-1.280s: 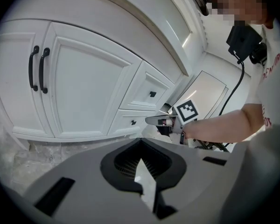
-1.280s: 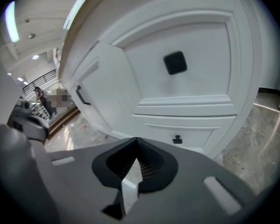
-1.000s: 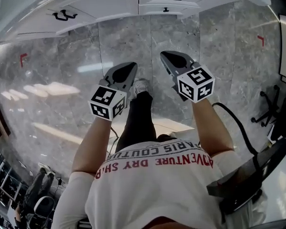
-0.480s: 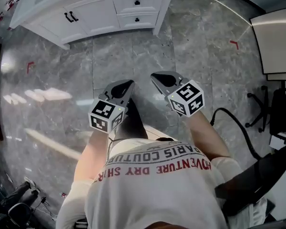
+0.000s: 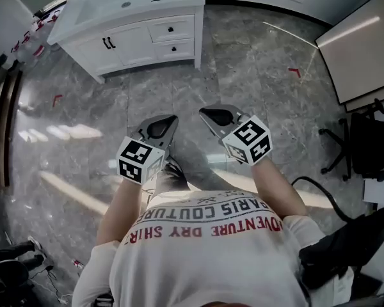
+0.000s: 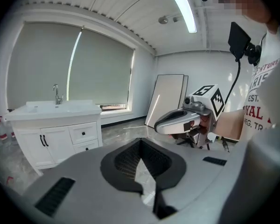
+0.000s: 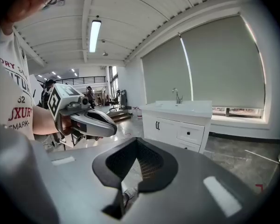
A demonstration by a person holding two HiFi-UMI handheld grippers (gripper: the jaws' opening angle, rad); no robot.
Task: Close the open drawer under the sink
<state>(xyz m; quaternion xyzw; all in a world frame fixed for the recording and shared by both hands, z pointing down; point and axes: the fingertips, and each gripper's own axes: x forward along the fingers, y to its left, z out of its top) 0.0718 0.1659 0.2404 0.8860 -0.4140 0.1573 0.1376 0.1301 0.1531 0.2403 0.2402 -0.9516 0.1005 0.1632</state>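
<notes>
The white sink cabinet point(image 5: 134, 24) stands at the far side of the grey marble floor, well away from me. Its two small drawers point(image 5: 173, 29) sit right of the double doors, and both fronts look flush from here. The left gripper view shows the drawers point(image 6: 84, 134) under the basin; so does the right gripper view, where the drawers point(image 7: 190, 134) are small. My left gripper point(image 5: 173, 118) and right gripper point(image 5: 205, 112) hover side by side above the floor, both shut and holding nothing. My left gripper point(image 6: 141, 146) and right gripper point(image 7: 137, 143) point toward the cabinet.
A white board point(image 5: 358, 50) leans at the right, with an office chair point(image 5: 365, 146) and a black cable point(image 5: 320, 190) below it. Red tape marks point(image 5: 296, 72) lie on the floor. A faucet point(image 6: 57, 93) stands on the basin top.
The cabinet has shifted from the top edge of the head view to fully in view and farther off. Both grippers stay shut, held in front of me.
</notes>
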